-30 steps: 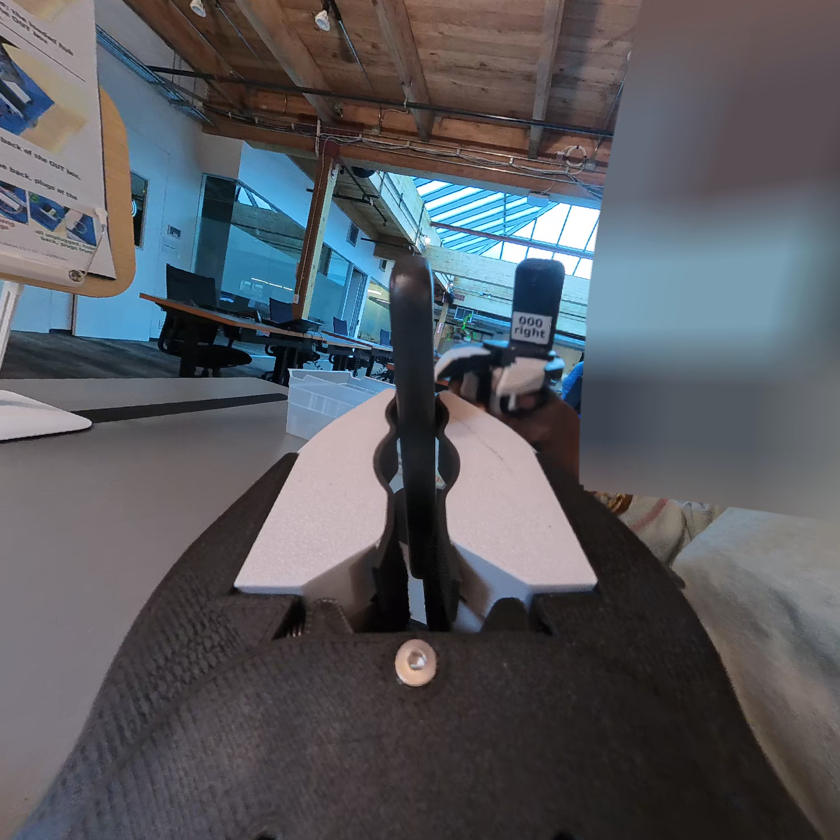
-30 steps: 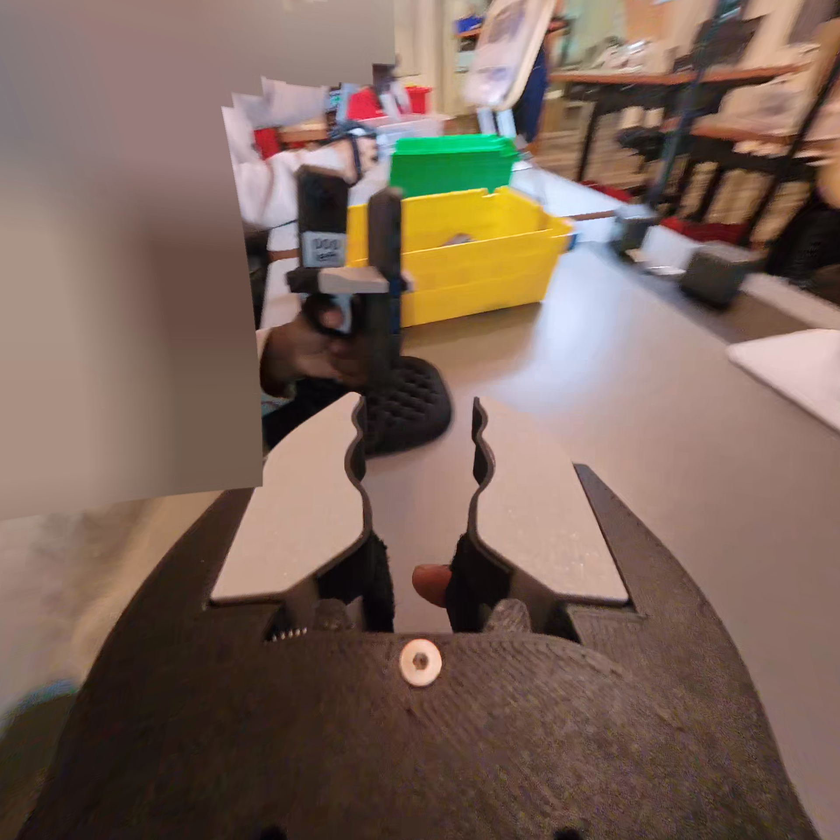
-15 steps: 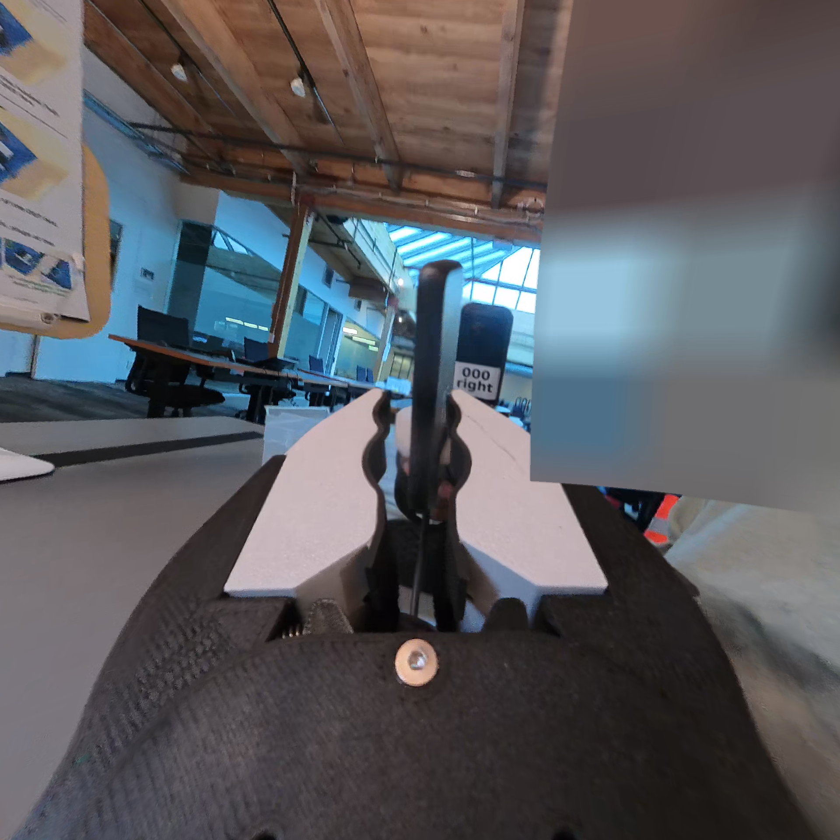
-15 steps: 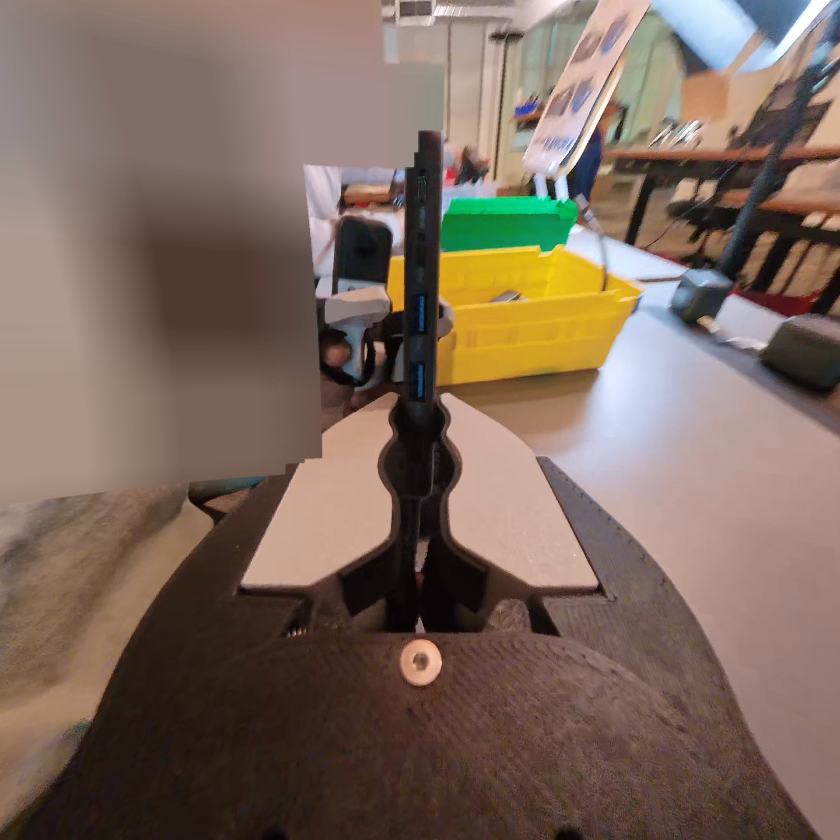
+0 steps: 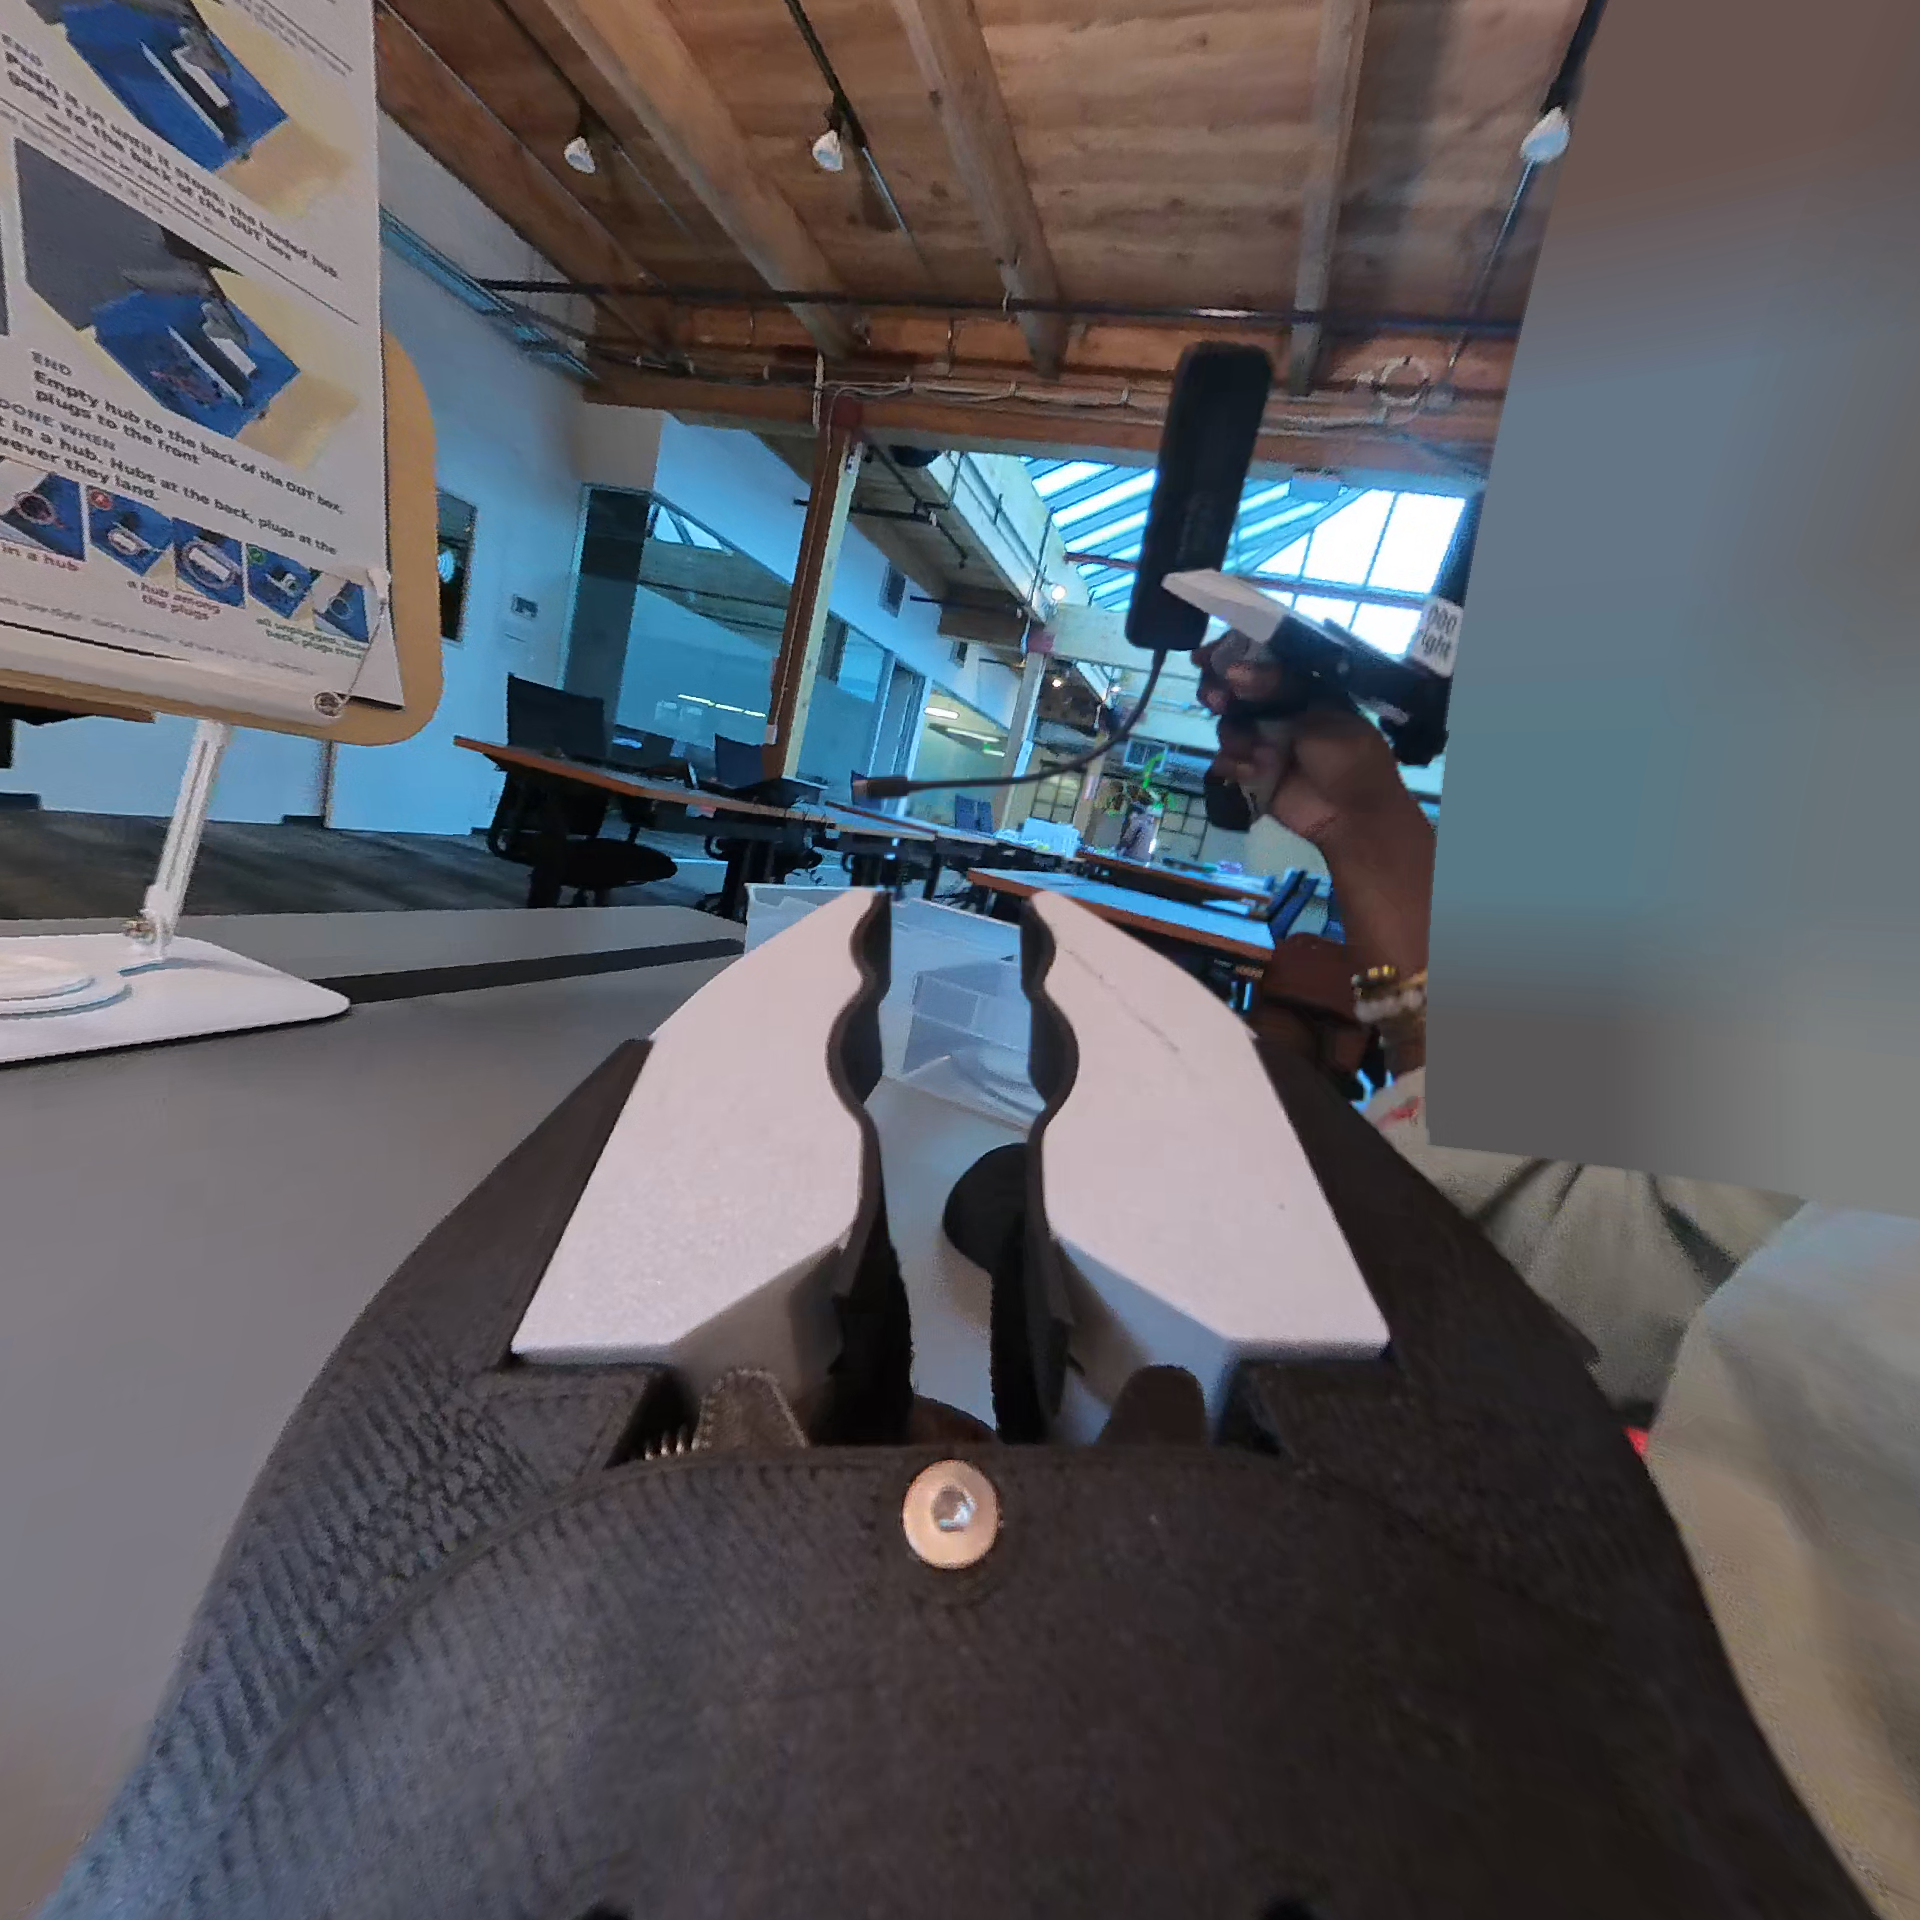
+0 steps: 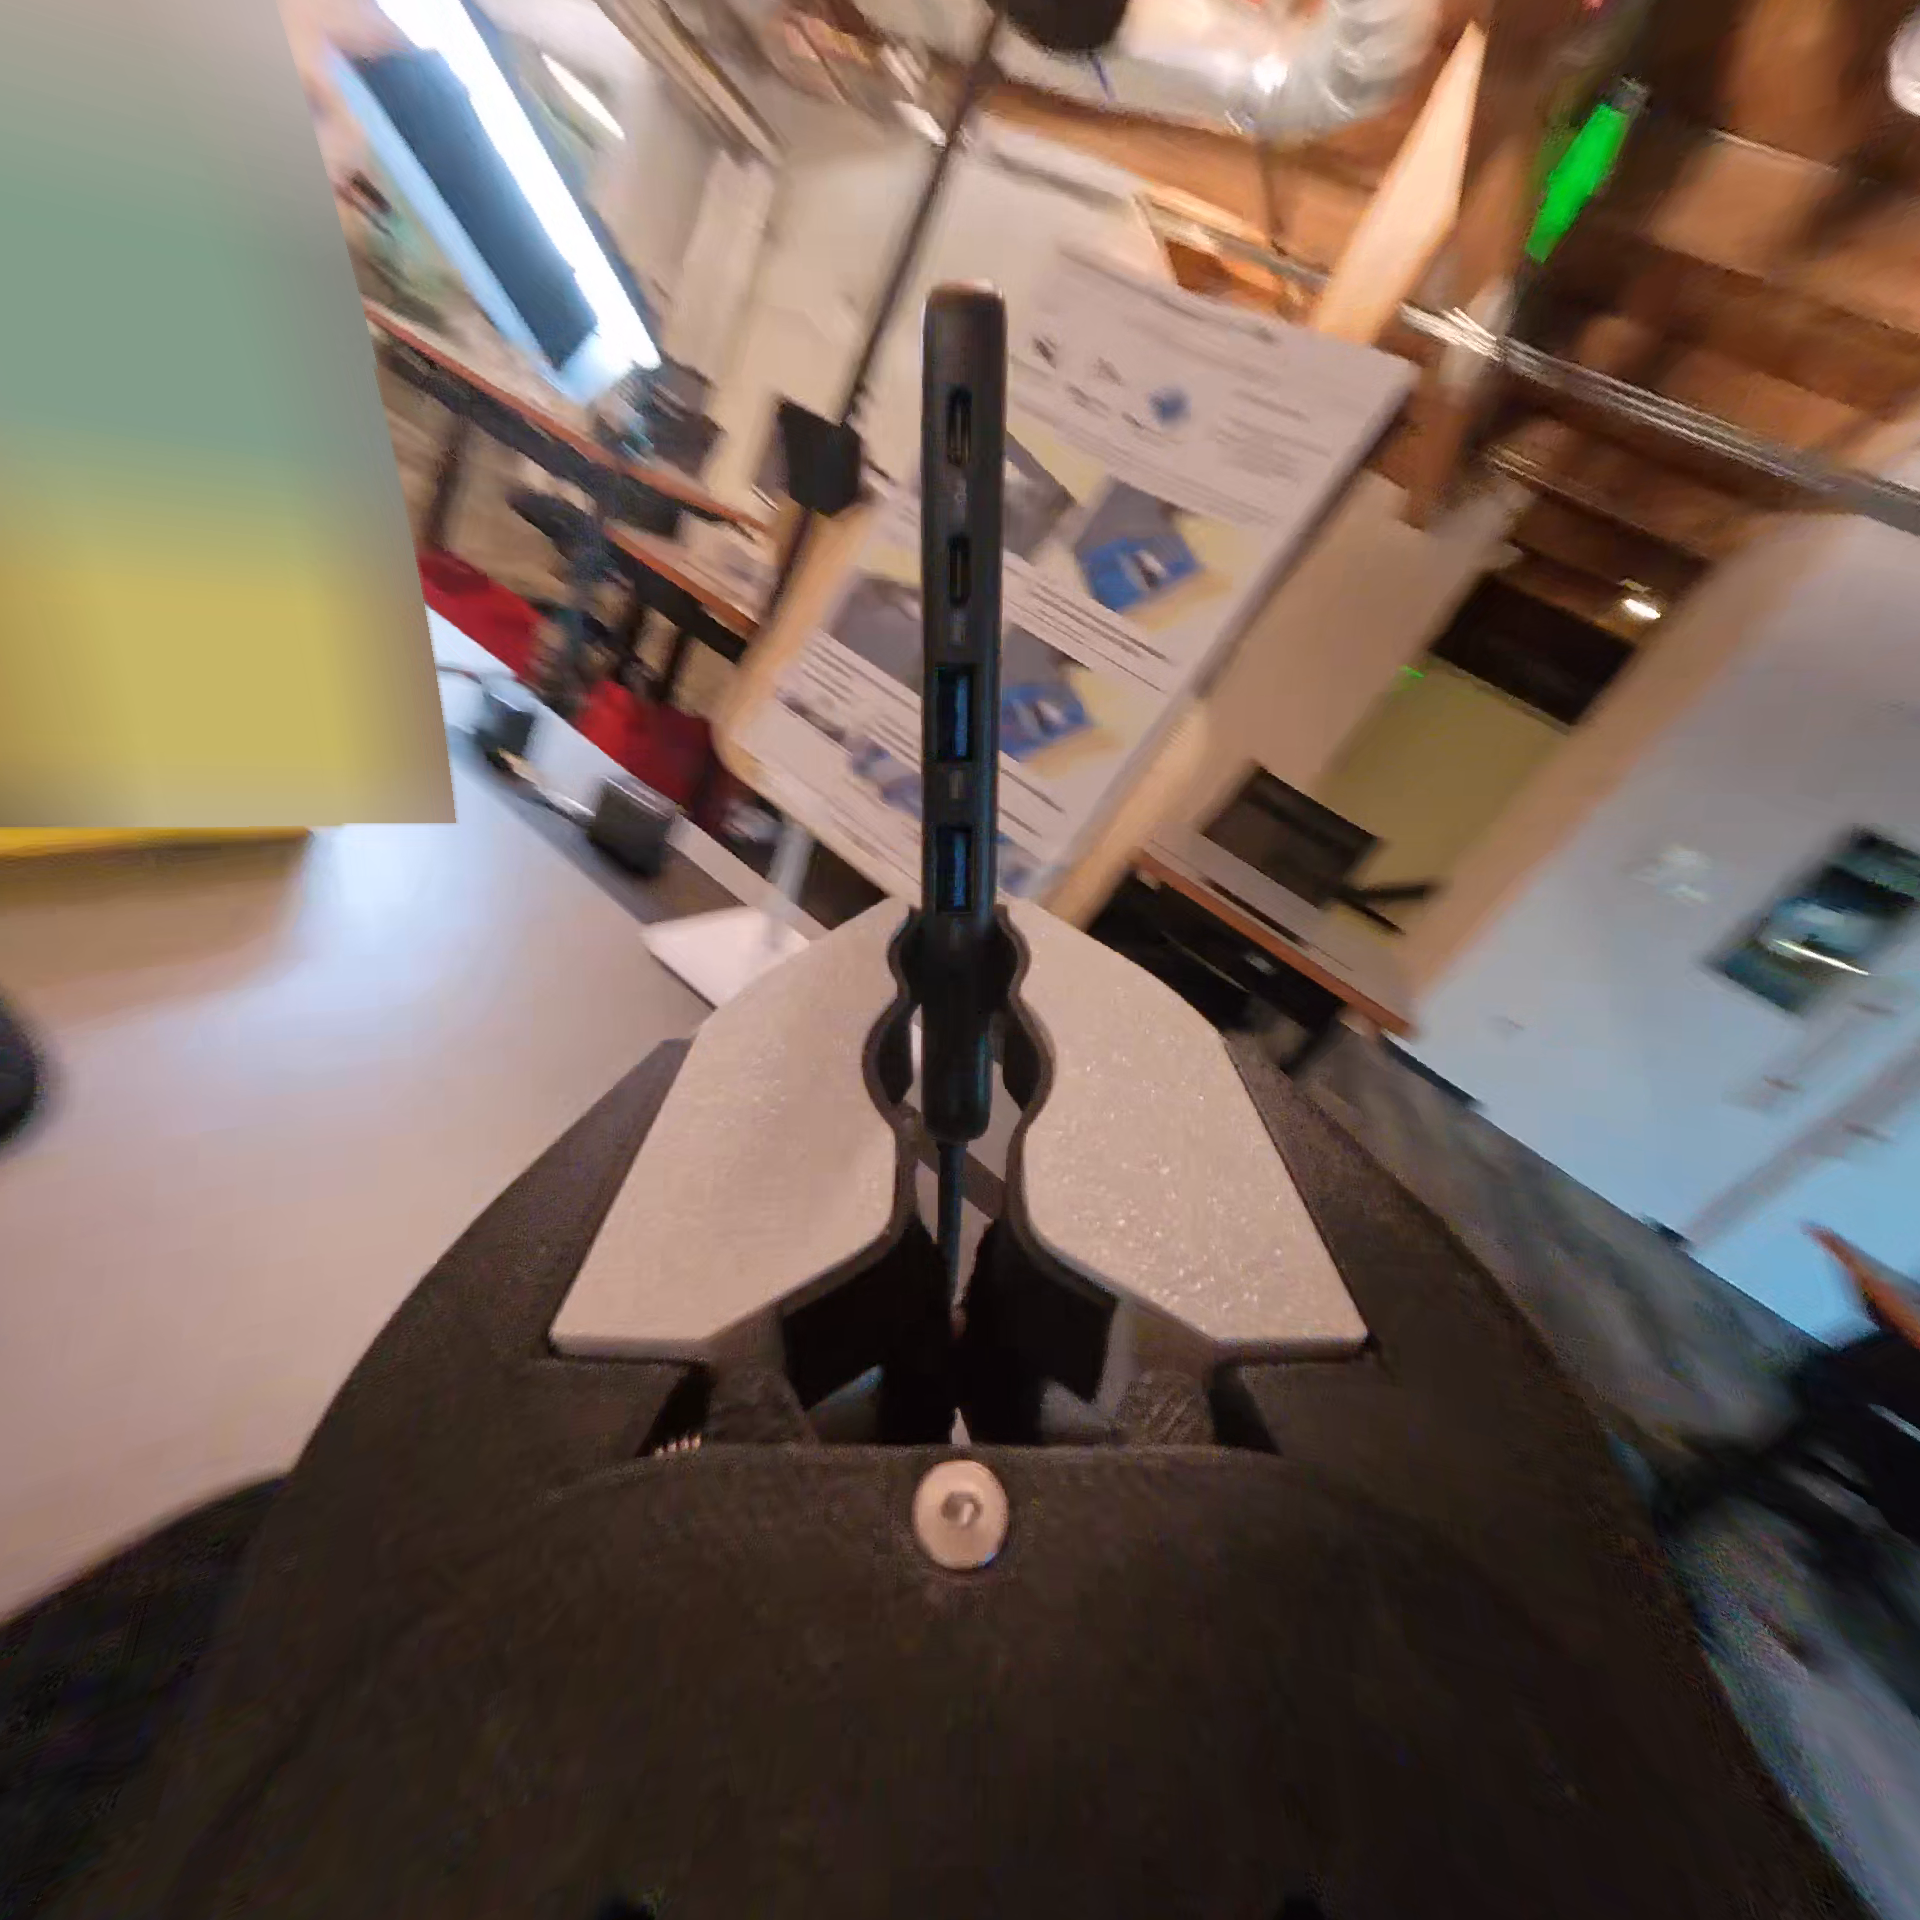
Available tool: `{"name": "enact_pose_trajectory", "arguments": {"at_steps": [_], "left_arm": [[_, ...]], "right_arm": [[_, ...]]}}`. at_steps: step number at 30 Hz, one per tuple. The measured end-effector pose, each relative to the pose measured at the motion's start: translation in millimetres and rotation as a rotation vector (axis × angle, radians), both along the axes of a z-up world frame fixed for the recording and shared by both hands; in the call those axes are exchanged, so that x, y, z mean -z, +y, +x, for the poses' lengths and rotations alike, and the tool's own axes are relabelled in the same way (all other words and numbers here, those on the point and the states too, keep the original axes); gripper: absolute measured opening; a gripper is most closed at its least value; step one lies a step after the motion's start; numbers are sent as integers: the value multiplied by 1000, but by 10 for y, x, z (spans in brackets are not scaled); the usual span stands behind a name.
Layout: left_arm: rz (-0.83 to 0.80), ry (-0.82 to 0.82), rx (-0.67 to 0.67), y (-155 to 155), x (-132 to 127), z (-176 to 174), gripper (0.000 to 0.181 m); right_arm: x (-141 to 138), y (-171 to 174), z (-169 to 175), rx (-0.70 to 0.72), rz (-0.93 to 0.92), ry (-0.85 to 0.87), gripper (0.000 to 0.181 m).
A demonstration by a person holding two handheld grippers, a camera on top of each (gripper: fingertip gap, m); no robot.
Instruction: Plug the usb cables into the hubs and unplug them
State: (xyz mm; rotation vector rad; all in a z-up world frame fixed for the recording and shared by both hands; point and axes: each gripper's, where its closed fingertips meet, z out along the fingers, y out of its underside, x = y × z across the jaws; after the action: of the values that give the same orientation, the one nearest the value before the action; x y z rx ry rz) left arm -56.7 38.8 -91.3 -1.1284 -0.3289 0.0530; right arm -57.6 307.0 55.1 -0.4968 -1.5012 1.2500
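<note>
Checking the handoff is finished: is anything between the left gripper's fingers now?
No. In the left wrist view the left gripper is open with nothing between its fingers; only the grey table shows through. The hub is up in the right gripper.

Black hub (image 6: 961,665), blue ports; grey table (image 5: 260,1195).

Both grippers have bodies of coarse, matt black plastic with a ribbed, layered grain; the left gripper (image 5: 951,971) and right gripper (image 6: 958,940) carry pale grey fingers (image 5: 727,1153) with a fine sandy texture, and each has a shiny metal screw (image 5: 951,1510). The hub (image 6: 961,665) is smooth, satin black plastic. The table (image 5: 260,1195) is matt grey and smooth. The ceiling (image 5: 1039,156) is bare wood. The poster (image 5: 187,343) looks like glossy paper.
</note>
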Motion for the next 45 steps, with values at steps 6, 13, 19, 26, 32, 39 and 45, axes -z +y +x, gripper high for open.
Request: {"name": "enact_pose_trajectory", "arguments": {"at_steps": [6, 13, 19, 26, 32, 39, 45], "left_arm": [[-51, 18, -32, 36, 54, -25, 24], [-74, 13, -44, 48, 94, -54, 24], [-97, 12, -55, 61, 129, -77, 23], [-99, 10, -63, 44, 140, -85, 23], [-102, 15, -65, 46, 140, -73, 23], [-121, 27, -72, 64, 154, -66, 23], [-136, 34, -77, 81, 172, -60, 23]], "right_arm": [[293, 1136, -549, 377, 188, -118, 12], [1583, 1668, -1096, 306, 855, -469, 12], [2315, 1877, -1230, 223, 1101, -749, 12], [2414, 1753, -1214, 190, 889, -872, 34], [2013, 1549, -1105, 184, 670, -779, 34], [1379, 734, -818, 80, 324, -580, 35], [991, -812, 32, -392, -51, -300, 37]]}}
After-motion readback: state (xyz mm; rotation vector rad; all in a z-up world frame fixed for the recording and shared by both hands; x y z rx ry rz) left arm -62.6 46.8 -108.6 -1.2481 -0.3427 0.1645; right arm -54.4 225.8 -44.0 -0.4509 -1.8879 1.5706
